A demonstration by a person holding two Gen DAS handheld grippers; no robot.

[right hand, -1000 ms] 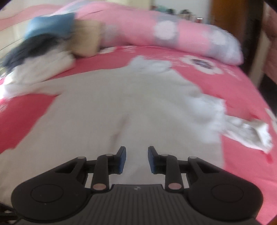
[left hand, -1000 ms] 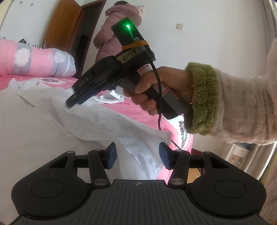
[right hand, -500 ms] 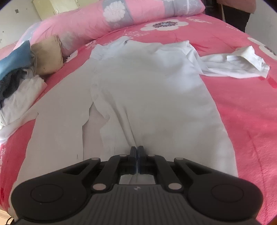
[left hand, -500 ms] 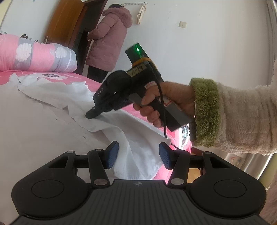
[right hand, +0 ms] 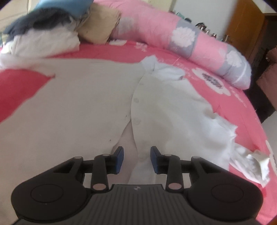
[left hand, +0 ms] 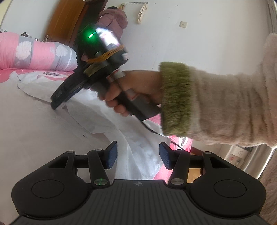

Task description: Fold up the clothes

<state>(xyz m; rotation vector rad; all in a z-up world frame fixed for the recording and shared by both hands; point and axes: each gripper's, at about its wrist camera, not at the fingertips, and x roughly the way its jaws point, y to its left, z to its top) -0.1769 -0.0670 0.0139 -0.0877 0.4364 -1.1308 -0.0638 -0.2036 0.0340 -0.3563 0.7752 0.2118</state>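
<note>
The shirt (right hand: 164,107) lies spread, front up, on the pink bed (right hand: 242,107), its buttoned edge gaping near the hem. The left tool (left hand: 137,156) hangs with fingers apart over the hem, gripping nothing. The right tool (right hand: 136,160), its jaws just opening, straddles the front edge without pinching. Best to smooth both front panels shut before folding, catching only one layer.

pink bedspread (right hand: 225,97) with white flower prints, a long pink and grey bolster (right hand: 173,32) rolled up along the far side. someone in a mauve puffer coat (left hand: 112,22) stands by the brown wooden door (left hand: 67,22). white wall has a switch plate (left hand: 183,24) and a hook rail (left hand: 135,3) with a cloth hanging off it
</note>
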